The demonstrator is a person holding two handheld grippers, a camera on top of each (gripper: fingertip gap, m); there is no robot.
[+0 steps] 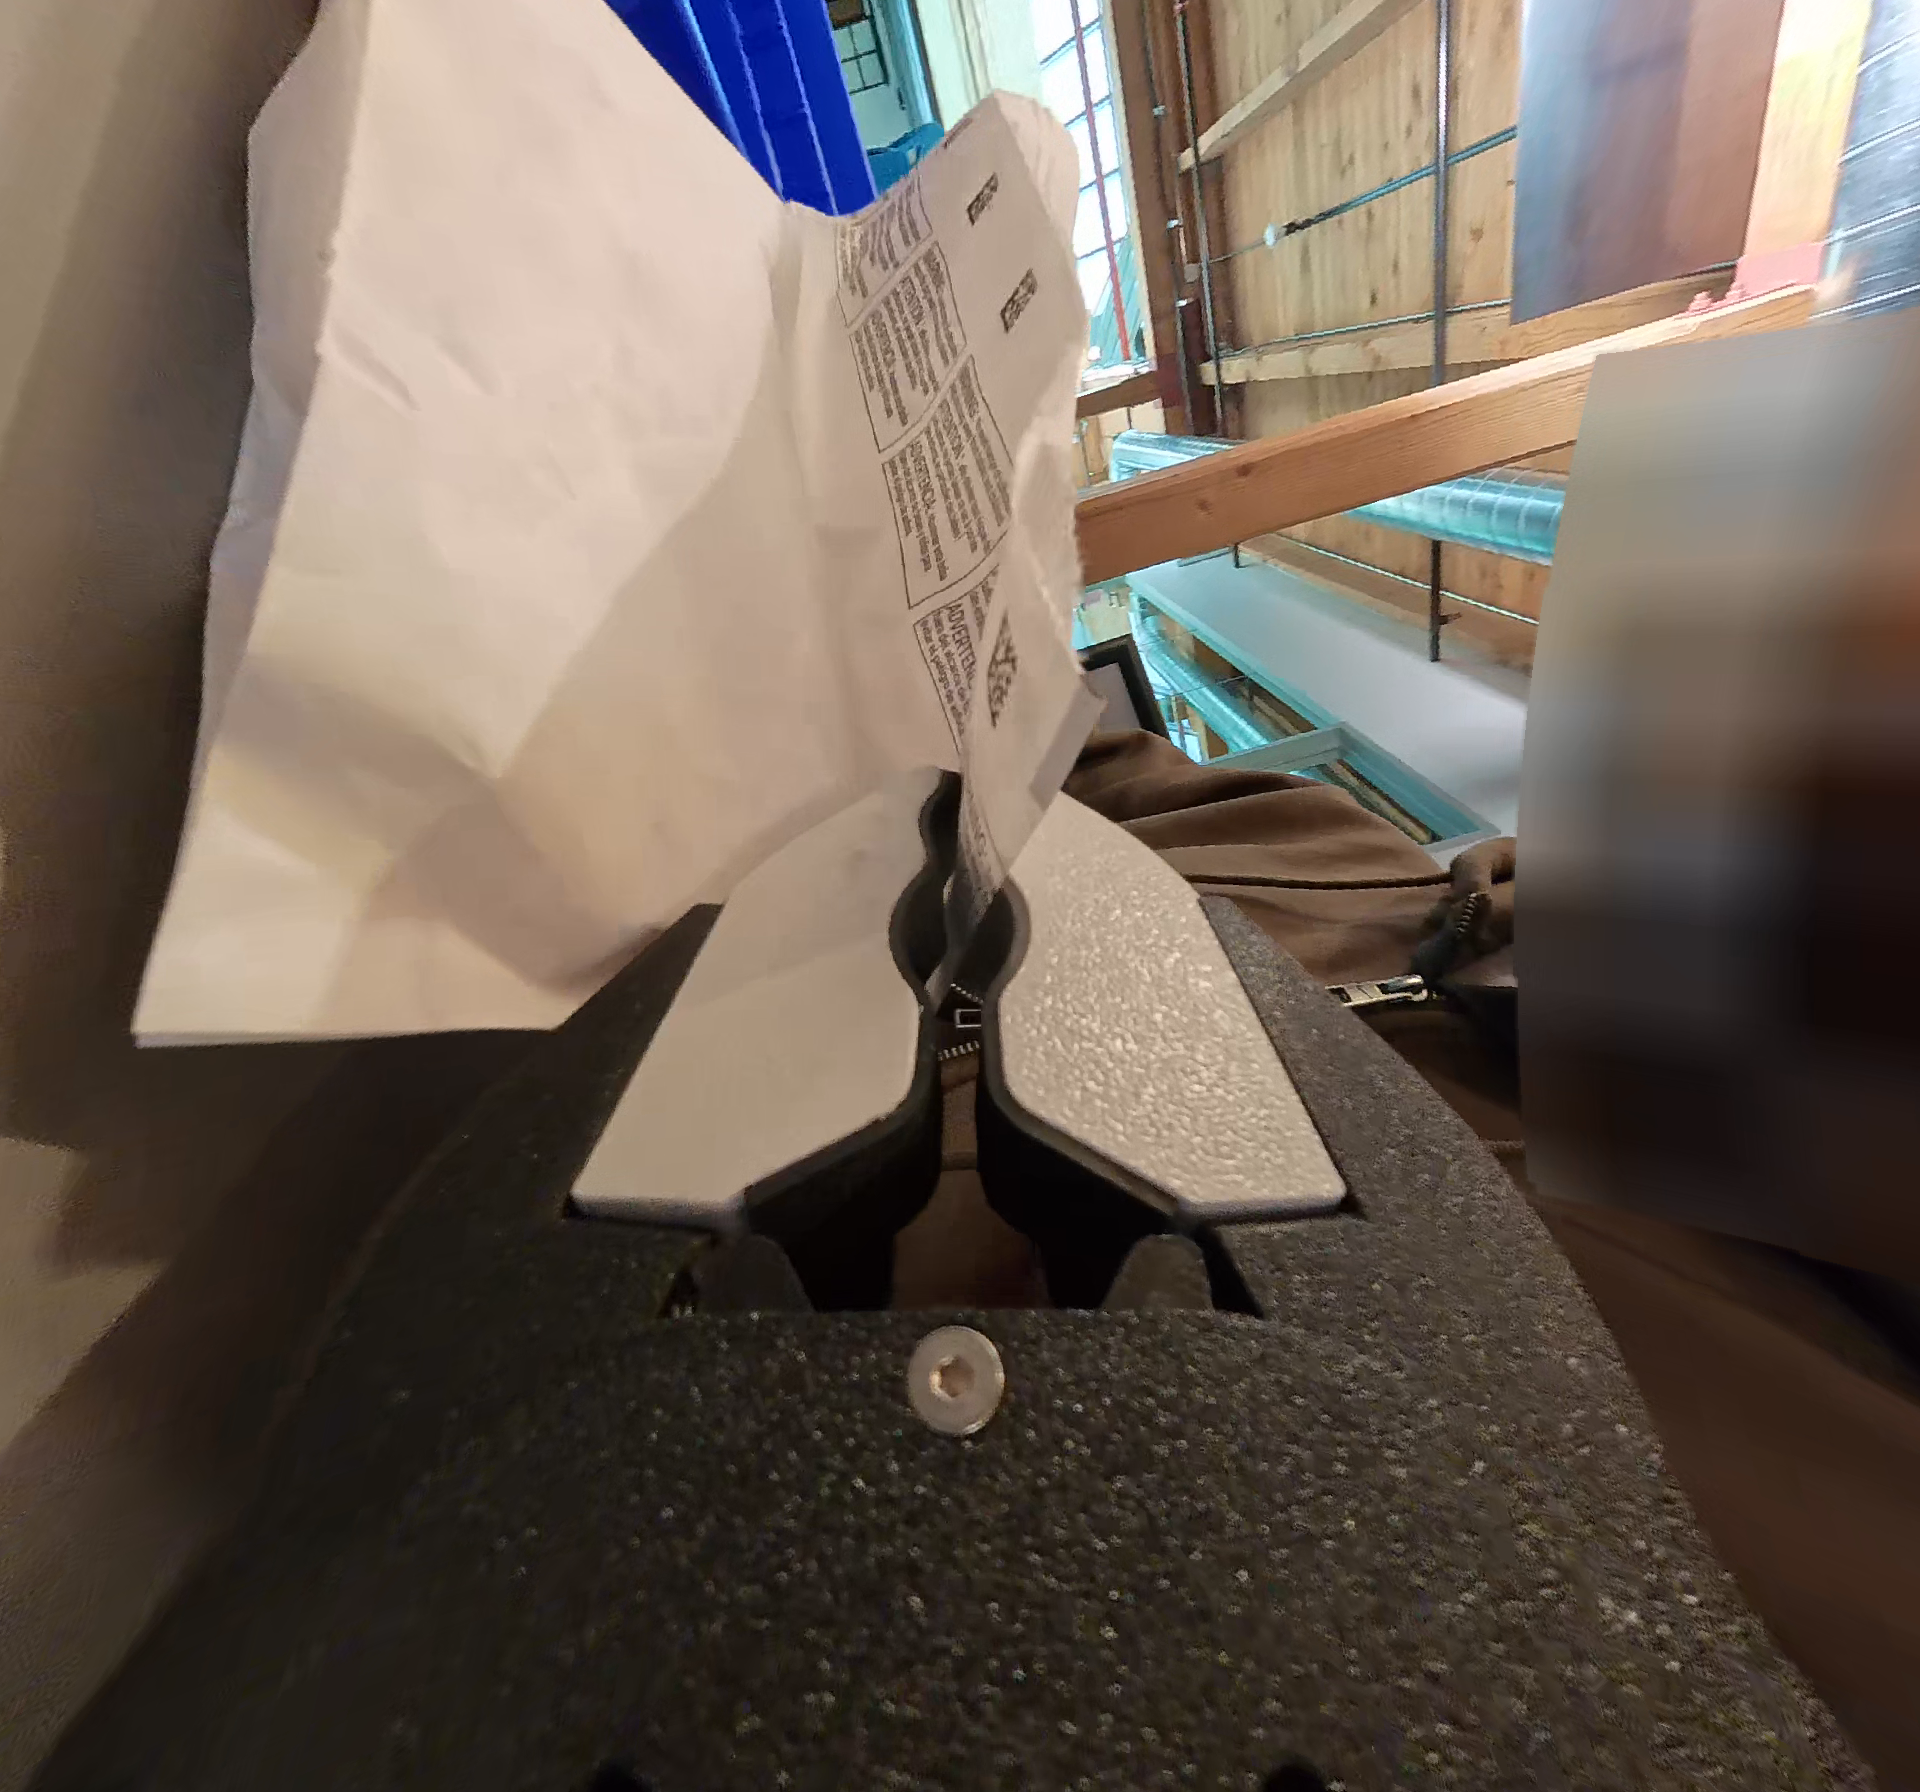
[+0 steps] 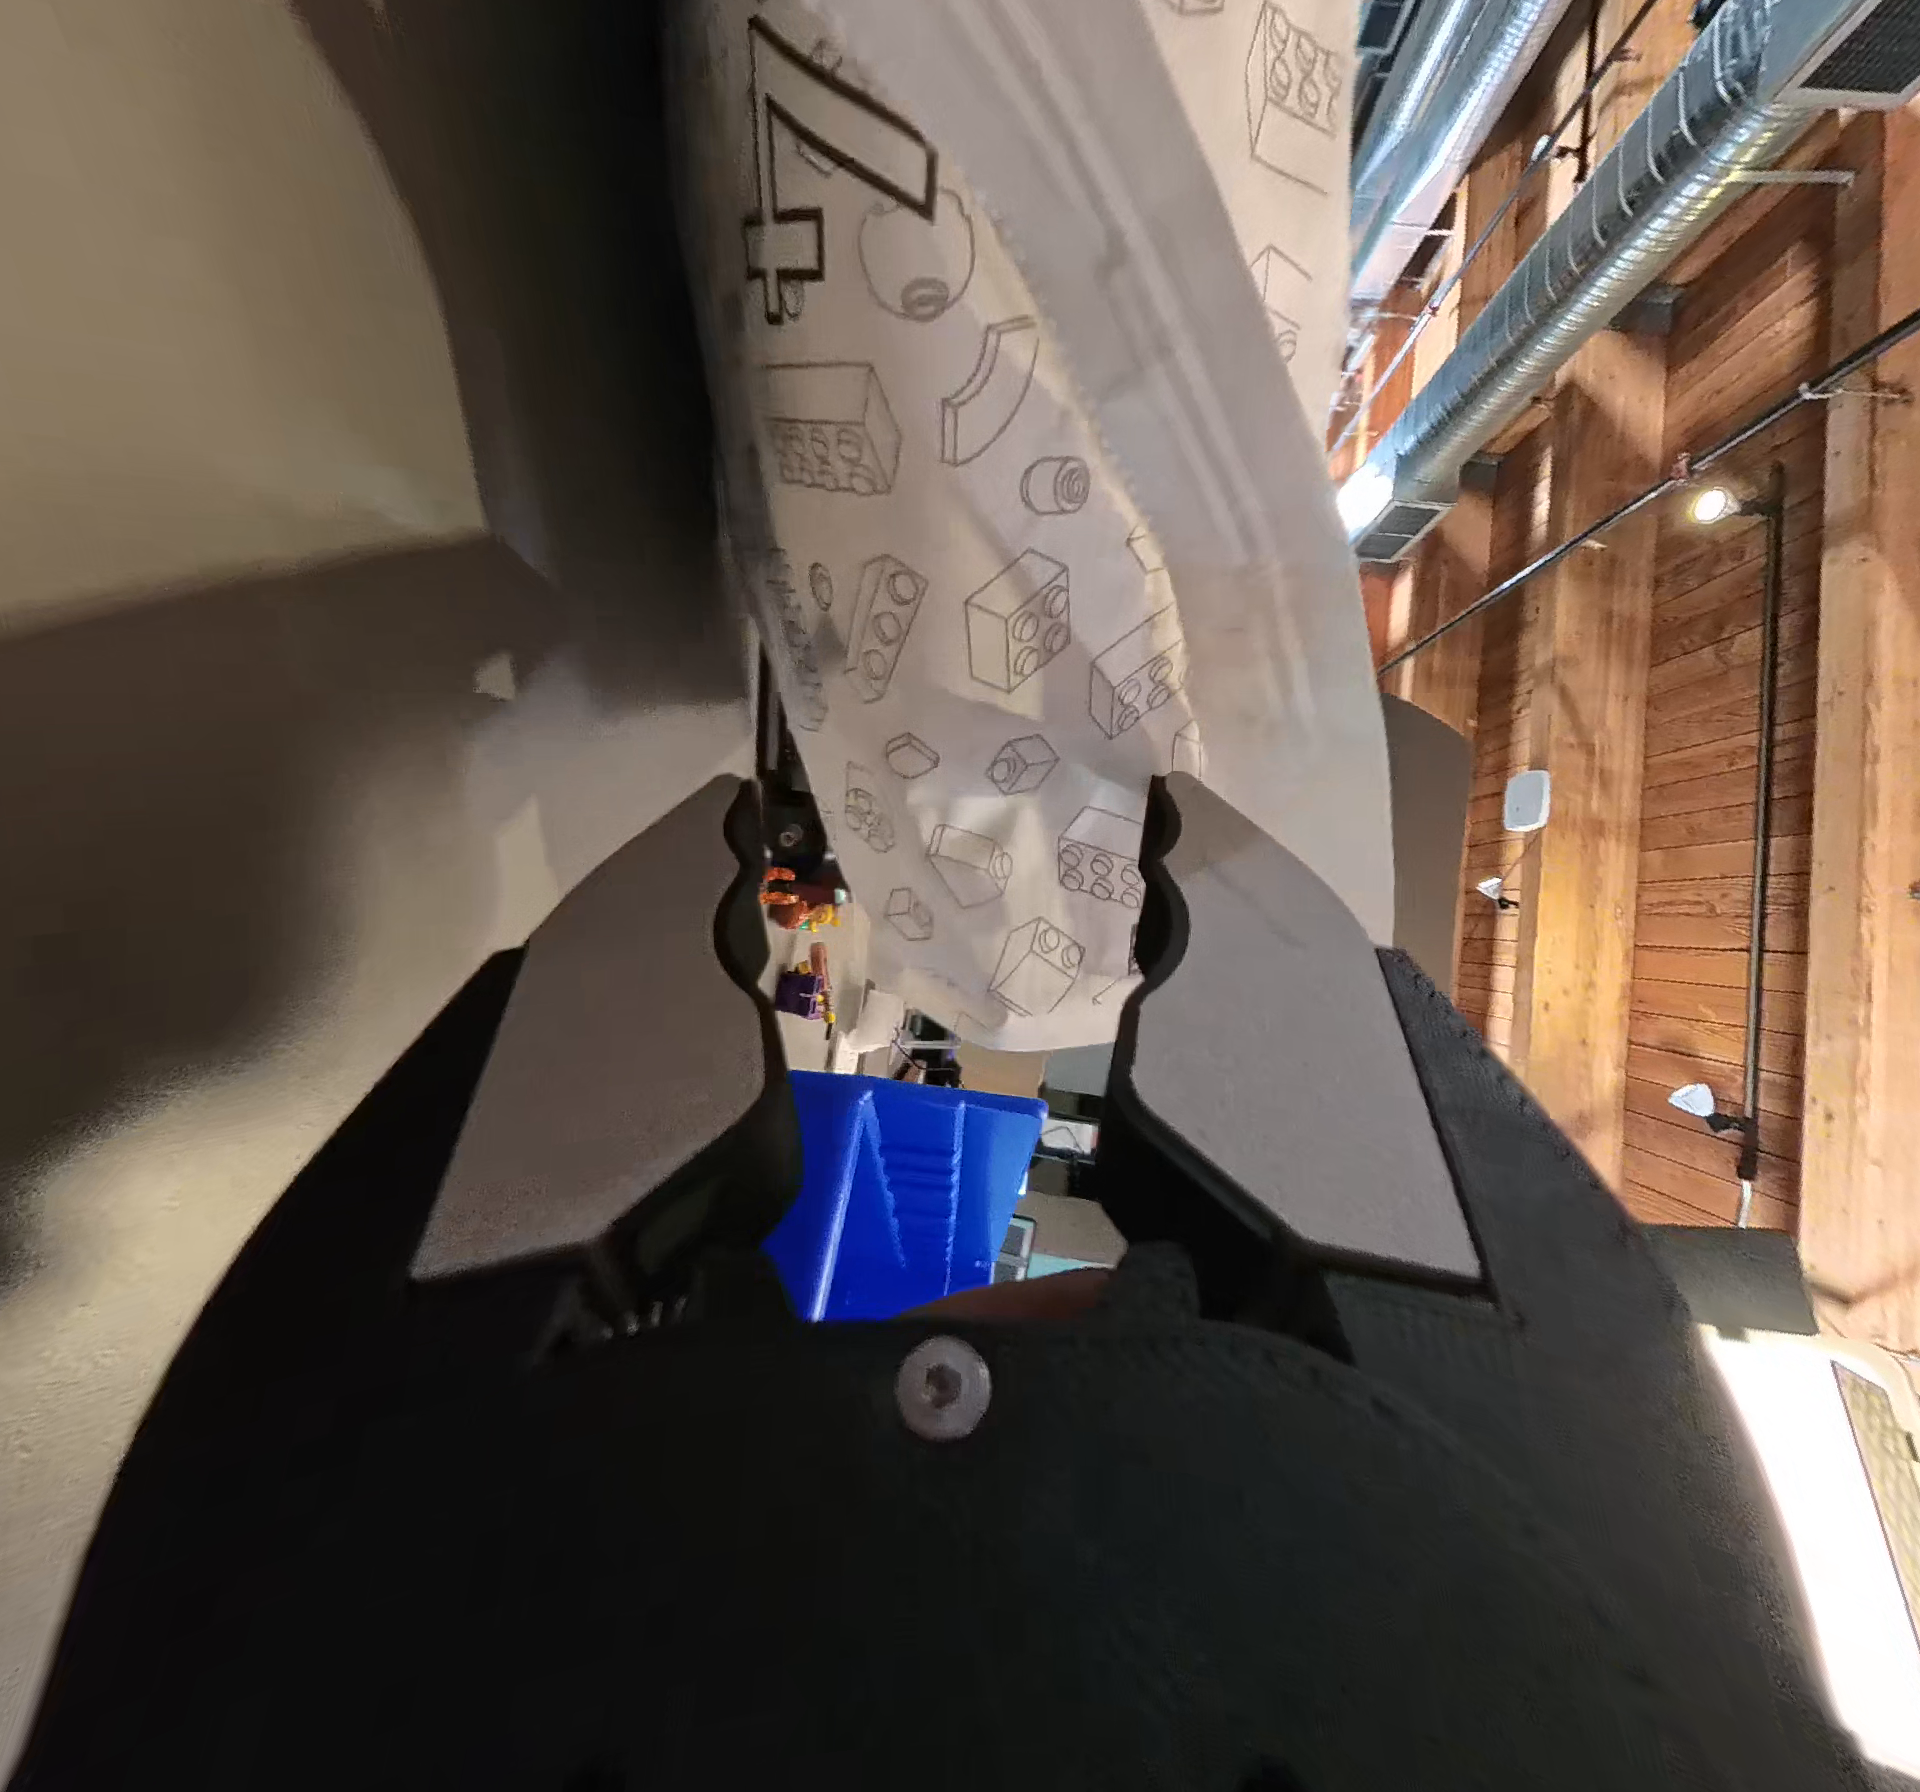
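Paper bag [image 1: 540, 516], white and crumpled, hangs pinched at its printed edge by the left gripper [image 1: 961, 869], while the right gripper [image 2: 940, 869] gapes wide around its lower part without pressing, blue bin [image 2: 904, 1192] beyond.

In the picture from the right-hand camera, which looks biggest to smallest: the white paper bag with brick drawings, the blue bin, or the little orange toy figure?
As they appear in the right wrist view:
1. White paper bag, by far the largest, though it hangs closest to the camera.
2. Blue bin, partly hidden behind the hand-held gripper.
3. Orange toy figure, tiny and farther off.
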